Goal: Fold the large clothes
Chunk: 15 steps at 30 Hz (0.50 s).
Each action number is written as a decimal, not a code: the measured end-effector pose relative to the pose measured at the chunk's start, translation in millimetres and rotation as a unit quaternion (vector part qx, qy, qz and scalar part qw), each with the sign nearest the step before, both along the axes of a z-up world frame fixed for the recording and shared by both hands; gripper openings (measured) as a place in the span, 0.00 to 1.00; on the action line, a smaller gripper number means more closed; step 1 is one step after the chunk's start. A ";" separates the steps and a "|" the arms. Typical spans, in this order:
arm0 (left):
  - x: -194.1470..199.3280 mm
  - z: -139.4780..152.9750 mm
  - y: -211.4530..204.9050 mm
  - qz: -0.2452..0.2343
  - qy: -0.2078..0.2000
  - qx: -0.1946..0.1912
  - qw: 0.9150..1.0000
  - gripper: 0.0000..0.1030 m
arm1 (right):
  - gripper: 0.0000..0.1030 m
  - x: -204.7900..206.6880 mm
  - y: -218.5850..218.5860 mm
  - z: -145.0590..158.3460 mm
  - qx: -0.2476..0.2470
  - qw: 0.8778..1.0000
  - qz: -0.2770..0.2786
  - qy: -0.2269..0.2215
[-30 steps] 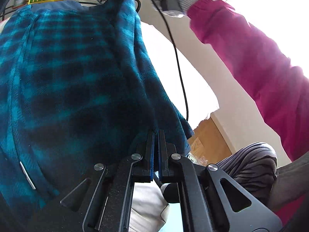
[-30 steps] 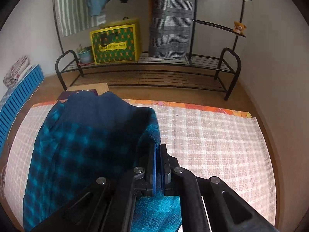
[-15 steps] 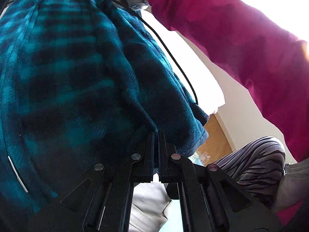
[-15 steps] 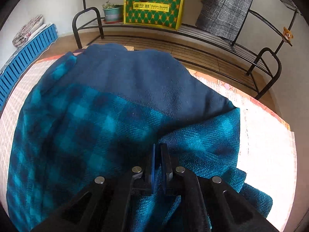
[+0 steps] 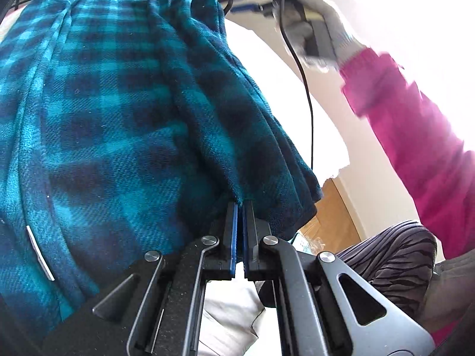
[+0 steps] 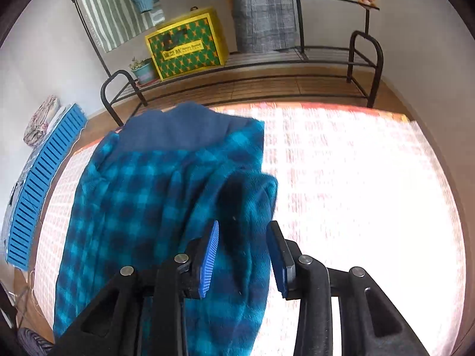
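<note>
While the left gripper (image 5: pixel 240 207) pinches one edge of the soft blue-and-black checked fleece garment (image 6: pixel 154 195) over the pale woven mat (image 6: pixel 356 178), the right gripper (image 6: pixel 242 243) has just been opening and lets go, so folding is only partly done.

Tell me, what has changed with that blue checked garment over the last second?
The right gripper has just been opening its jaws and let go of the blue checked garment; a fold still lies loose between them. The left gripper stays shut on the garment's edge. The mat lies as before.
</note>
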<state>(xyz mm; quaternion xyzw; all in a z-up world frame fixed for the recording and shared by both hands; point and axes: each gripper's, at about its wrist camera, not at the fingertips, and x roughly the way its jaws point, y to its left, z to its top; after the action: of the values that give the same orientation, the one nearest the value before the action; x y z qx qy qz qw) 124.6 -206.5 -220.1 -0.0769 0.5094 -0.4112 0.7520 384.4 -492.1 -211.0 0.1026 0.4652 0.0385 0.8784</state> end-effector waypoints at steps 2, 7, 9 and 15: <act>2.4 -1.0 -6.5 0.000 -0.004 0.006 1.000 0.00 | 0.35 -0.6 0.6 -9.2 -0.008 1.000 -0.001 0.015; -3.5 -0.1 -7.3 0.002 -0.014 0.014 1.000 0.00 | 0.02 -0.9 14.5 -19.3 -0.017 0.999 0.025 0.020; -6.4 -1.8 -7.7 0.002 -0.012 0.021 1.000 0.00 | 0.01 0.1 13.9 -15.8 -0.052 0.998 0.027 0.011; -11.2 0.0 -11.8 0.006 -0.006 0.024 1.000 0.00 | 0.19 -8.3 -25.8 -23.6 -0.013 0.999 -0.028 0.033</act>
<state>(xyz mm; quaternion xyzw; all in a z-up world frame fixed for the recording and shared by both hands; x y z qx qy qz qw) 113.5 -218.3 -220.1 -0.0599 0.5142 -0.3947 0.7591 376.1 -517.9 -234.6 0.1058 0.4915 0.0044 0.8644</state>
